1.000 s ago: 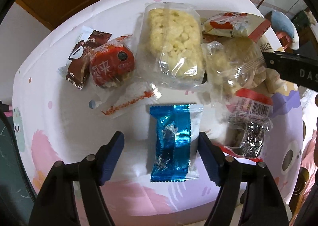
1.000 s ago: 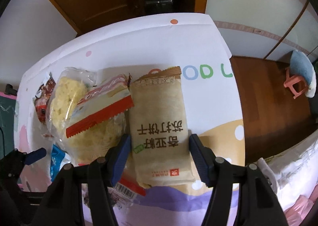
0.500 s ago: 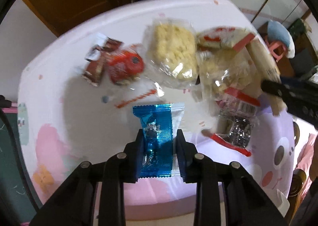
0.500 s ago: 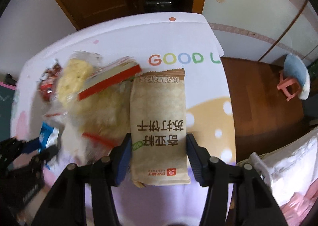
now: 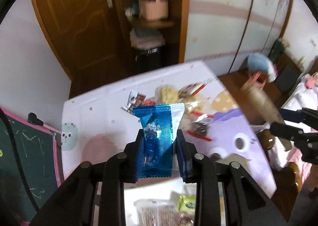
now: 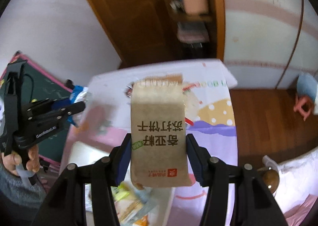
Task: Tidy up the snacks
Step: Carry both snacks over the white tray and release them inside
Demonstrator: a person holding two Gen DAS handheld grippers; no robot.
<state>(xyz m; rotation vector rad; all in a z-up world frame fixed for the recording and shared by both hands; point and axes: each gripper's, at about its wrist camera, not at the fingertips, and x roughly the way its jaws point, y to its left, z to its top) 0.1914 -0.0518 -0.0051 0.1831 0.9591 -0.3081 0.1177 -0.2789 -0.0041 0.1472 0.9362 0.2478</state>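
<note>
My left gripper [image 5: 159,142] is shut on a blue foil snack packet [image 5: 157,138] and holds it high above the table [image 5: 95,126]. My right gripper [image 6: 158,150] is shut on a tan cracker packet [image 6: 159,132] with black Chinese print, also lifted off the table. The left gripper shows at the left of the right wrist view [image 6: 49,114], and the right gripper shows at the right of the left wrist view [image 5: 294,126] with the tan packet [image 5: 260,102]. A pile of loose snacks [image 5: 174,96] lies on the table's far part.
A clear container with packets [image 5: 159,212] sits just below the left gripper; it also shows in the right wrist view [image 6: 129,204]. A green chalkboard [image 5: 25,158] stands at left. A wooden door and shelves stand behind the table. A pink stool [image 6: 302,106] is on the floor.
Both grippers closed on their packets and lifted them up and back from the table. The views now tilt upward, showing the room and a container below.
</note>
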